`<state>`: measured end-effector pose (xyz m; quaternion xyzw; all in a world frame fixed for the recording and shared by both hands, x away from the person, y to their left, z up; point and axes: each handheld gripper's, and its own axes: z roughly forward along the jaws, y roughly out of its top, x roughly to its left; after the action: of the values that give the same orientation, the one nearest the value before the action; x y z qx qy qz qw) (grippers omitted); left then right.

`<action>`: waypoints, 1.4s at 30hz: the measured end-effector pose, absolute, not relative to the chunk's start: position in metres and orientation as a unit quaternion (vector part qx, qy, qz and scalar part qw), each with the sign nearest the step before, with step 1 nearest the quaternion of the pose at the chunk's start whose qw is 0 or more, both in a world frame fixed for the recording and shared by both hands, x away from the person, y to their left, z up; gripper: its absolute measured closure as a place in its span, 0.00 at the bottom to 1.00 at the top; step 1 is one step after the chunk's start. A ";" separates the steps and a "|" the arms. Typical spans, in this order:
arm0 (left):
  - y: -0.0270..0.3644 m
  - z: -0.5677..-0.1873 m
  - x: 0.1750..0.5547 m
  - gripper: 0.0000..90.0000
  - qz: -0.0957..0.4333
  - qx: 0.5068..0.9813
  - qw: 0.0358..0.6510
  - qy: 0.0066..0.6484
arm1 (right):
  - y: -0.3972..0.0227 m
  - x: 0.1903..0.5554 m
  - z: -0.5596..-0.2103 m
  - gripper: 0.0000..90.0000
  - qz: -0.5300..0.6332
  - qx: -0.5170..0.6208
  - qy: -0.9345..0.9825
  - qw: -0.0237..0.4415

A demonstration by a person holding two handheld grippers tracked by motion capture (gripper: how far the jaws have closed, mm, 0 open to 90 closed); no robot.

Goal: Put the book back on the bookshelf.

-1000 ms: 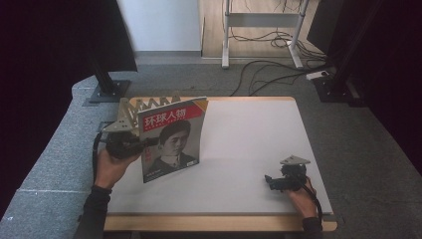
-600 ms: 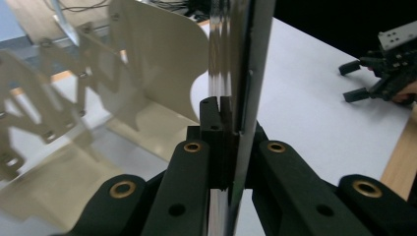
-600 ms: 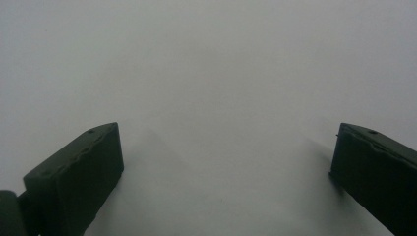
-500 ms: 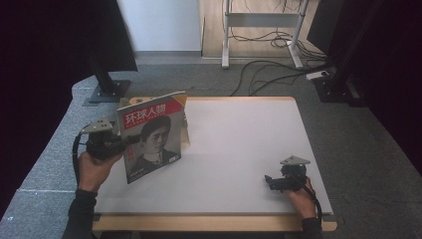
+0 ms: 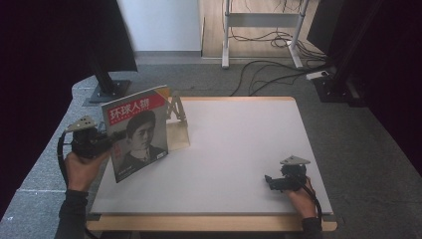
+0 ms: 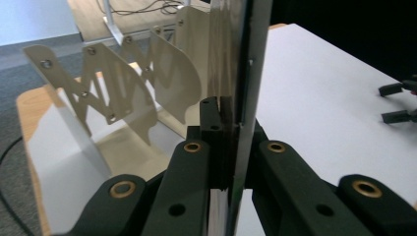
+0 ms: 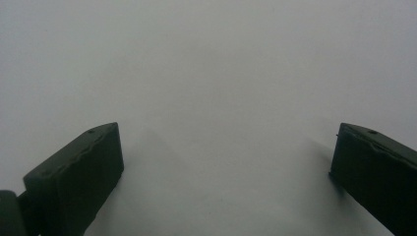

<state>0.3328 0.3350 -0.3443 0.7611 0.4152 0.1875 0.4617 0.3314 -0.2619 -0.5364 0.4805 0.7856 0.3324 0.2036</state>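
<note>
Leftward the magazine [image 5: 137, 133] had travelled since a second before, carried off the middle of the white table [image 5: 239, 149] to its left edge, while the right hand [image 5: 297, 195] had kept its place. The jaws of the left gripper [image 5: 113, 137] were clamped on the magazine's near left edge; in the left gripper view the black pads pressed both faces of the thin stack [image 6: 241, 98], which rose upright between them. The cover faced the near side, tilted a little, with a red title band above a dark portrait. Just behind it, toward the far left corner of the table, stood a pale folding rack [image 5: 176, 117] with zigzag struts, its curved dividers [image 6: 123, 86] near the magazine but apart from it. The right gripper [image 5: 271, 181] rested near the right front corner, its jaws well apart over bare white surface [image 7: 221, 98], holding nothing.
</note>
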 end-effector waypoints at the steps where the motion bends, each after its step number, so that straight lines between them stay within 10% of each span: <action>1: 0.337 -0.344 0.333 0.97 0.190 0.760 0.461 0.417 | -0.262 0.331 -0.536 0.00 0.332 0.481 0.786 0.204; 42: 0.373 -0.345 0.328 0.97 0.239 0.700 0.458 0.494 | -0.262 0.331 -0.536 0.00 0.332 0.481 0.786 0.202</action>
<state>0.3281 0.3731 -0.3446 0.6997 0.4938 0.2390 0.4577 0.3315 -0.2620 -0.5364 0.4807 0.7861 0.3318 0.2021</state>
